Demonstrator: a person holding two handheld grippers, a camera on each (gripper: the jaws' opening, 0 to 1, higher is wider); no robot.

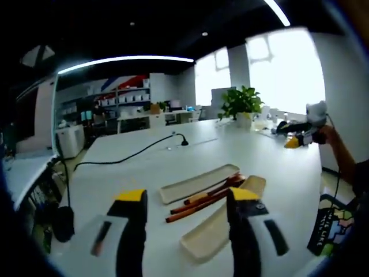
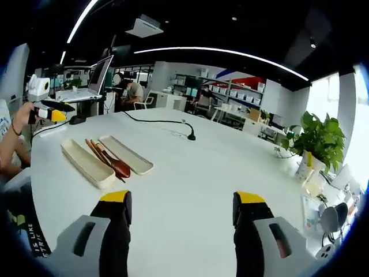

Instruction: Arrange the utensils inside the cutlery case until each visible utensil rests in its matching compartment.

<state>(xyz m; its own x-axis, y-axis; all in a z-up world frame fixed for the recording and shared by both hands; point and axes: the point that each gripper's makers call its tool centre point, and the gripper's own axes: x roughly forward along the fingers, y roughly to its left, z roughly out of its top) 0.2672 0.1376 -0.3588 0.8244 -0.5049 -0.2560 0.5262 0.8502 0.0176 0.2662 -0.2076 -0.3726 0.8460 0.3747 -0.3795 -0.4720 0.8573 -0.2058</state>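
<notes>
On the white table lie two cream halves of a cutlery case, a flat one and a deeper tray. Brown wooden utensils, a spoon and chopsticks, rest on the table between them. My left gripper is open and empty, just short of the case. In the right gripper view the tray, the flat half and the utensils sit far left. My right gripper is open over bare table, well away from them. Each gripper appears in the other's view, hand-held: right, left.
A black cable with a plug runs across the table's middle. A potted plant stands near the window side. A laptop sits at the far end, with a seated person behind it.
</notes>
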